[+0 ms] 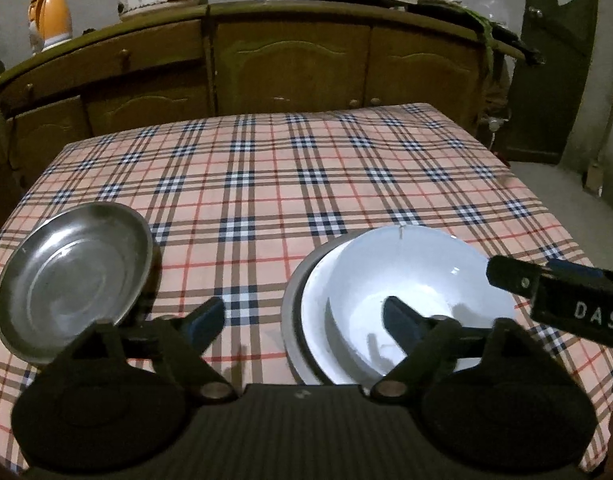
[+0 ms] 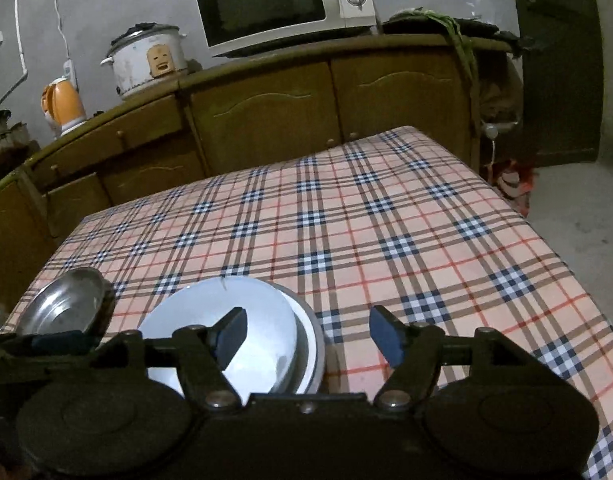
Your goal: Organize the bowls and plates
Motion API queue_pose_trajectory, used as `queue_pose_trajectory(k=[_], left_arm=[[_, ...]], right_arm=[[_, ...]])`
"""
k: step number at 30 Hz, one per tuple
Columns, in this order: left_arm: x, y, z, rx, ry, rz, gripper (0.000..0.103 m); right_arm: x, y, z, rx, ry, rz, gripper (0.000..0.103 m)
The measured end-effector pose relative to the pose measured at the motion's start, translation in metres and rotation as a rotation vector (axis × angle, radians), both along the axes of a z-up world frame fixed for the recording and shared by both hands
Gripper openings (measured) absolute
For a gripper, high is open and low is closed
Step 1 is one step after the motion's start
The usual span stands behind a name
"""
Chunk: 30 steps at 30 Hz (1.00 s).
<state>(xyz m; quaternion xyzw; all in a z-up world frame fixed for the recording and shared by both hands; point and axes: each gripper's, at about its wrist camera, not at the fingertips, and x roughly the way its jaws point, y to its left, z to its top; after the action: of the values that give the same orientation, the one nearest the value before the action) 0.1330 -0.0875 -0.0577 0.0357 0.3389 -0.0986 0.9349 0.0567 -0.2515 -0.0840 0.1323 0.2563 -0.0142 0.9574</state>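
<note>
Steel plate point(image 1: 72, 280) sits on desk point(image 1: 266, 184) left of white bowl point(image 1: 410, 300) nested in a stack: probably light, stiff, slick; bowl likely chips, so pinch rims; left gripper point(image 1: 302, 320) and right gripper point(image 2: 306, 334) jaws wide, empty.

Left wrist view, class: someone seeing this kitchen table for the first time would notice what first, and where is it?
Most striking is the white bowl, nested in a stack of dishes at the near right of the checked tablecloth. A shiny steel plate sits apart at the near left. In the foreground, the left gripper stands open and empty, one finger over the bowl.
</note>
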Motion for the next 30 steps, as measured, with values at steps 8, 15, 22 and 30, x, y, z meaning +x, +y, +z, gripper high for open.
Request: queue_pose_trajectory(k=[8, 15, 22, 30], left_arm=[[0.004, 0.0, -0.005, -0.002, 0.003, 0.009, 0.096], [0.011, 0.001, -0.016, -0.001, 0.036, 0.01, 0.096], [0.019, 0.001, -0.028, 0.014, 0.067, 0.005, 0.096], [0.032, 0.001, -0.037, -0.021, 0.089, -0.018, 0.096]], right_arm=[[0.004, -0.005, -0.006, 0.014, 0.031, -0.009, 0.081], [0.012, -0.009, -0.019, 0.062, 0.08, 0.01, 0.08], [0.025, -0.011, -0.033, 0.111, 0.131, 0.031, 0.08], [0.041, -0.011, -0.051, 0.193, 0.194, 0.065, 0.079]])
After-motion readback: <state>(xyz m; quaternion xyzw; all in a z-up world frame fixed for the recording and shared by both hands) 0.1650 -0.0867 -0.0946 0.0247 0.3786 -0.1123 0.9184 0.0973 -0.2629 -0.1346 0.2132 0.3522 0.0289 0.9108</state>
